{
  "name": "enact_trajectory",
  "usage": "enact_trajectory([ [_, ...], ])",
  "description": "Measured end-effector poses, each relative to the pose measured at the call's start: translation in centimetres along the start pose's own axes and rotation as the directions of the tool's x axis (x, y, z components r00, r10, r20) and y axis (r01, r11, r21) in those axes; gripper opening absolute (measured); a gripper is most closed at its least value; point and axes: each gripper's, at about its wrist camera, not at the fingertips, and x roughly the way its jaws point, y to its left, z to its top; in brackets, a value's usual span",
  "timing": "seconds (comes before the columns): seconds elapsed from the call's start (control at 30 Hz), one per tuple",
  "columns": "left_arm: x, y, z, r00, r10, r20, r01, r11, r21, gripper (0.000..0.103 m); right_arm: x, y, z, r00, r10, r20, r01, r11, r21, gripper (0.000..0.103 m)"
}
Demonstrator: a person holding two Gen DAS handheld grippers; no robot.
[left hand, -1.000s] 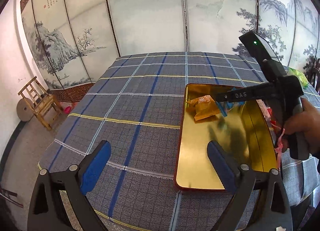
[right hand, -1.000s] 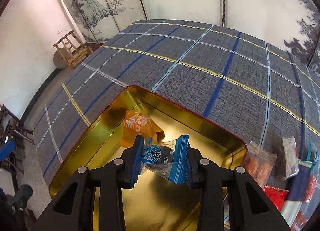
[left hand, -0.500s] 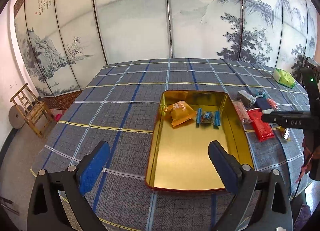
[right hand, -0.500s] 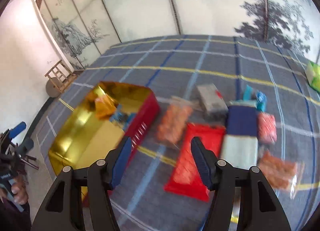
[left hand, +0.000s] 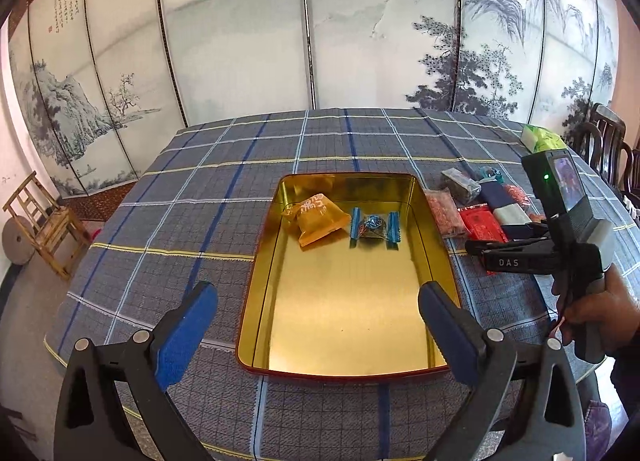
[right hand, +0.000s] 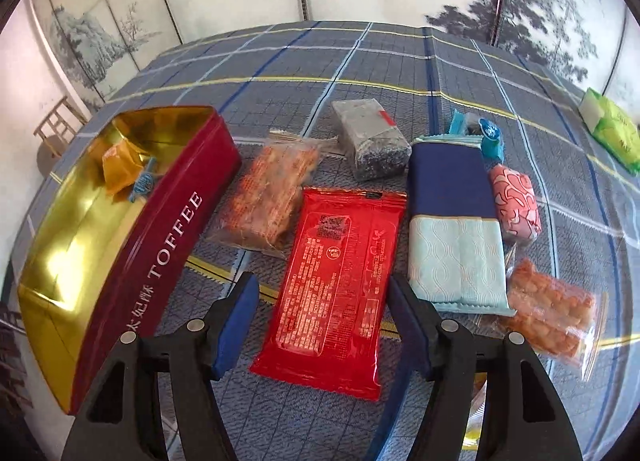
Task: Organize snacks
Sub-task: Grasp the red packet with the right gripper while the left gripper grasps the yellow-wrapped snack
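The right gripper (right hand: 320, 321), fingers spread and empty, hangs over the red foil packet (right hand: 336, 285) lying flat on the plaid cloth (right hand: 360, 61) just beside the toffee tin (right hand: 160, 229). That packet looks light, thin and slick, so it's probably best pinched across its narrow width. The left gripper (left hand: 316, 331) is also spread, above the tin's glossy gold floor, where an orange pouch (left hand: 318, 217) and a blue-ended candy (left hand: 374, 225) rest.

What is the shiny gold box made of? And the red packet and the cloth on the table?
The gold box looks like painted metal tin: its inside mirrors light, its outer wall is glossy dark red with printed letters. The red packet seems thin plastic film, shiny and wrinkled with crimped ends. The tablecloth looks like woven fabric, matte, with a checked pattern.
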Motion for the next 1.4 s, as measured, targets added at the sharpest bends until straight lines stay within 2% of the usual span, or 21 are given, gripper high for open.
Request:
enact_trajectory([
  [0.03, -0.1, 0.1, -0.1, 1.0, 0.0, 0.0, 0.0, 1.0, -0.002, 0.099, 0.2, 0.5, 0.0, 1.0, -0.03, 0.0, 0.03, 0.999, -0.036, 0.065],
  [0.07, -0.1, 0.1, -0.1, 1.0, 0.0, 0.001, 0.0, 1.0, -0.003, 0.099, 0.2, 0.8, -0.1, 0.999, -0.046, 0.009, 0.047, 0.997, -0.067, 0.059],
  [0.17, -0.2, 0.1, -0.3, 1.0, -0.001, -0.007, 0.001, 1.0, -0.004, 0.099, -0.3, 0.8, -0.3, 1.0, -0.022, -0.004, 0.022, 0.995, -0.093, 0.047],
  [0.2, -0.4, -0.1, -0.3, 1.0, -0.004, -0.008, 0.004, 1.0, -0.003, 0.099, -0.7, 0.5, -0.6, 1.0, 0.001, -0.018, -0.002, 0.997, -0.082, 0.046],
  [0.27, -0.8, -0.5, -0.4, 1.0, -0.012, -0.002, 0.012, 1.0, 0.008, 0.099, -2.2, -0.4, -1.3, 0.996, 0.09, -0.014, -0.091, 0.996, -0.028, 0.045],
  [0.37, -1.3, -1.8, -0.4, 0.999, -0.033, 0.003, 0.033, 0.999, 0.043, 0.099, -6.3, -2.9, -3.4, 0.983, 0.172, 0.059, -0.176, 0.982, 0.071, 0.045],
  [0.43, -1.5, -3.1, -0.1, 0.997, -0.071, 0.0, 0.071, 0.995, 0.066, 0.099, -9.3, -5.6, -5.1, 0.978, 0.165, 0.124, -0.182, 0.974, 0.137, 0.045],
  [0.5, -1.6, -4.7, 0.3, 0.99, -0.141, -0.009, 0.141, 0.987, 0.082, 0.099, -11.6, -9.1, -6.8, 0.98, 0.1, 0.17, -0.134, 0.971, 0.198, 0.045],
  [0.6, -1.5, -7.7, 1.4, 0.959, -0.282, -0.034, 0.284, 0.954, 0.098, 0.1, -13.2, -15.3, -9.1, 0.983, -0.064, 0.172, 0.01, 0.955, 0.295, 0.045],
  [0.7, -0.2, -11.4, 2.4, 0.911, -0.404, -0.081, 0.411, 0.906, 0.099, 0.102, -12.9, -20.3, -11.1, 0.972, -0.199, 0.125, 0.145, 0.925, 0.35, 0.045],
  [0.8, 2.3, -15.4, 3.1, 0.879, -0.456, -0.142, 0.47, 0.877, 0.094, 0.102, -12.3, -23.1, -12.2, 0.963, -0.249, 0.105, 0.192, 0.904, 0.383, 0.045],
  [0.87, 4.1, -18.1, 3.5, 0.871, -0.463, -0.165, 0.482, 0.869, 0.107, 0.102, -11.9, -24.0, -12.5, 0.957, -0.268, 0.108, 0.209, 0.9, 0.382, 0.045],
  [1.0, 7.9, -22.9, 3.7, 0.863, -0.436, -0.256, 0.482, 0.863, 0.154, 0.101, -10.8, -25.9, -12.0, 0.962, -0.239, 0.13, 0.166, 0.895, 0.414, 0.045],
  [1.03, 8.6, -23.8, 3.6, 0.862, -0.427, -0.274, 0.481, 0.859, 0.175, 0.099, -10.6, -26.1, -11.9, 0.963, -0.233, 0.135, 0.158, 0.894, 0.419, 0.045],
  [1.07, 9.2, -24.7, 3.5, 0.872, -0.401, -0.279, 0.463, 0.862, 0.207, 0.098, -10.1, -26.6, -11.6, 0.965, -0.225, 0.138, 0.148, 0.894, 0.422, 0.045],
  [1.13, 10.3, -26.1, 3.0, 0.891, -0.343, -0.297, 0.421, 0.869, 0.261, 0.085, -9.2, -26.9, -11.4, 0.969, -0.206, 0.137, 0.13, 0.896, 0.425, 0.045],
  [1.2, 11.1, -27.1, 2.5, 0.885, -0.329, -0.329, 0.424, 0.862, 0.28, 0.076, -9.0, -27.0, -11.2, 0.968, -0.197, 0.158, 0.113, 0.897, 0.427, 0.045],
  [1.27, 11.9, -27.6, 2.1, 0.885, -0.308, -0.348, 0.414, 0.864, 0.288, 0.076, -8.8, -27.3, -11.1, 0.97, -0.177, 0.166, 0.089, 0.895, 0.437, 0.045],
  [1.3, 12.3, -27.8, 2.0, 0.886, -0.3, -0.354, 0.409, 0.865, 0.29, 0.072, -8.7, -27.6, -11.1, 0.971, -0.168, 0.173, 0.075, 0.892, 0.446, 0.045],
  [1.37, 13.2, -28.0, 1.7, 0.876, -0.3, -0.378, 0.418, 0.863, 0.285, 0.058, -8.7, -27.9, -11.2, 0.971, -0.151, 0.186, 0.049, 0.886, 0.46, 0.045],
  [1.4, 13.3, -28.0, 1.6, 0.881, -0.299, -0.367, 0.414, 0.863, 0.29, 0.051, -8.8, -28.0, -11.3, 0.971, -0.145, 0.191, 0.041, 0.885, 0.464, 0.045],
])
